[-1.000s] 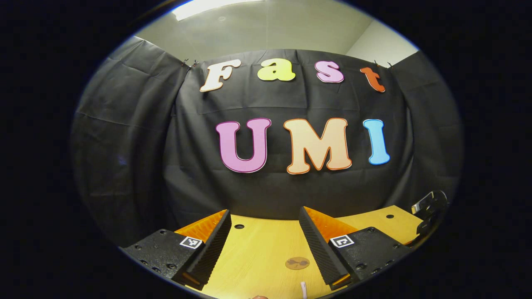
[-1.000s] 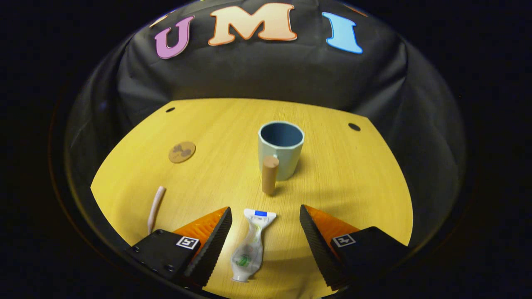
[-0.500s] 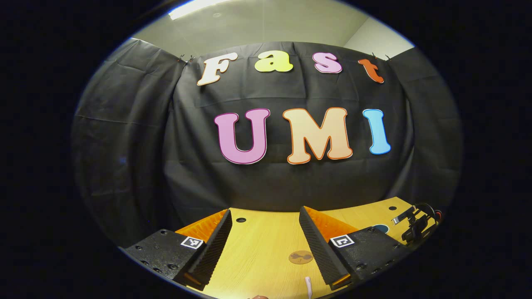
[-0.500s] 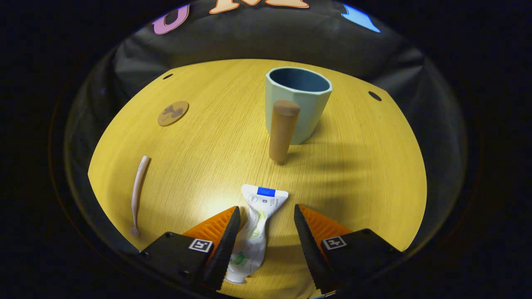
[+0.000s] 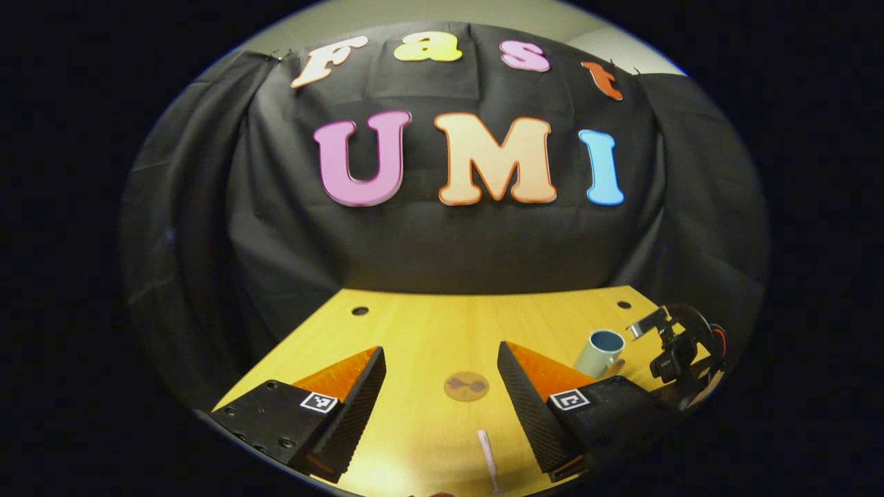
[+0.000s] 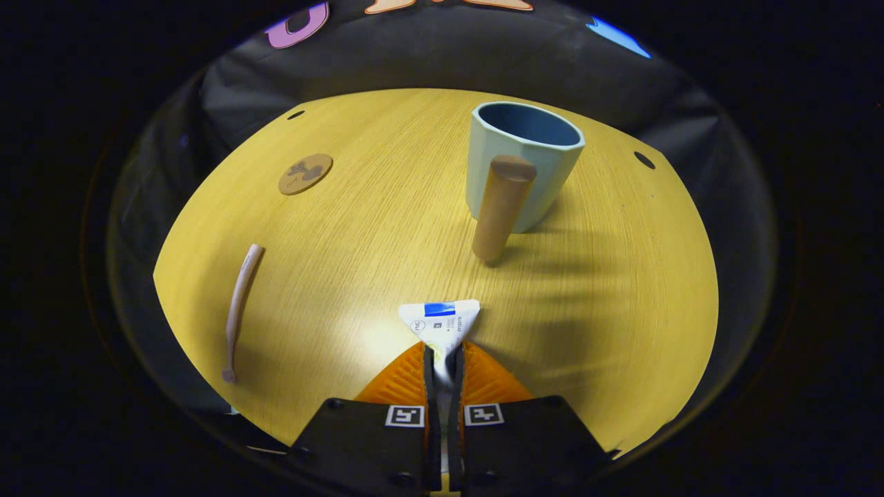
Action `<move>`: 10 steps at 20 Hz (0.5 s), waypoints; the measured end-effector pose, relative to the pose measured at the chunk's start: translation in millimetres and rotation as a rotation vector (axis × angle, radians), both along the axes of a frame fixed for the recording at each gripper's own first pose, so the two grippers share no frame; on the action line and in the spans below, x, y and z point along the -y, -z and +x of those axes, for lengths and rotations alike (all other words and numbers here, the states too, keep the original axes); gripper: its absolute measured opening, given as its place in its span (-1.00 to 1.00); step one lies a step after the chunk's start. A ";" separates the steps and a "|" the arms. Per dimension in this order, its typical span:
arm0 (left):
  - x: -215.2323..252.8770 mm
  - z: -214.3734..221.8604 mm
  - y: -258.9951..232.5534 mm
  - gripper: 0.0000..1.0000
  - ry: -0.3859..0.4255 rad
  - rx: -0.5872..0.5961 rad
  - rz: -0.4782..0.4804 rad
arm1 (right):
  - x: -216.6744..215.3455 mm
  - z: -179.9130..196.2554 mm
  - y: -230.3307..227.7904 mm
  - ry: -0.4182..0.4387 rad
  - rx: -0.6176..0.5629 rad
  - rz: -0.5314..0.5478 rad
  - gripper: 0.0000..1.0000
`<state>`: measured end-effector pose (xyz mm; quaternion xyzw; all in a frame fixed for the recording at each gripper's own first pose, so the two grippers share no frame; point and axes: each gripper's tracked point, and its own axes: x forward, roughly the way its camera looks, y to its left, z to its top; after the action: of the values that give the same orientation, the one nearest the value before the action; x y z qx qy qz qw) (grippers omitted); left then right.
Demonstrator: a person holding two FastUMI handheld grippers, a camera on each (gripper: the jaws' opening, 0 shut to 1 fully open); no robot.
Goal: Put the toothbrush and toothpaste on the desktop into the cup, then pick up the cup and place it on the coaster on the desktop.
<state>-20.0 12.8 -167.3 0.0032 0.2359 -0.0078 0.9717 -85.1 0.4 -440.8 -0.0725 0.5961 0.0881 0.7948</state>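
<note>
The right gripper (image 6: 442,366), gaping half a second ago, is now clenched on the toothpaste (image 6: 442,324) lying on the bench (image 6: 359,235), so lifting it to the cup (image 6: 521,166) comes next. The left gripper (image 5: 438,400) hangs released above the toothbrush (image 5: 487,452).

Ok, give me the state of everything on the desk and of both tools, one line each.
Right tool: shut on the toothpaste.
Toothpaste: pinched, its flat end sticking out.
Left tool: open, holding nothing.
Toothbrush: lying flat on the desktop.
Cup: upright, empty.
Coaster: bare.
</note>
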 end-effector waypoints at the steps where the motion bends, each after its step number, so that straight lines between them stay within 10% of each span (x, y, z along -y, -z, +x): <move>1: 3.4 -0.7 10.9 0.90 0.004 -0.034 -0.013 | -0.1 -0.2 0.2 0.004 -0.002 0.004 -0.86; 10: 33.9 -32.5 131.5 0.93 0.057 -0.455 -0.056 | 0.2 0.7 -0.1 0.001 0.006 0.014 -0.87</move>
<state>-52.5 -21.1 -298.8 -0.0189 0.4484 -0.0422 0.8926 -84.5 0.3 -440.7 -0.0668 0.5933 0.0916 0.7970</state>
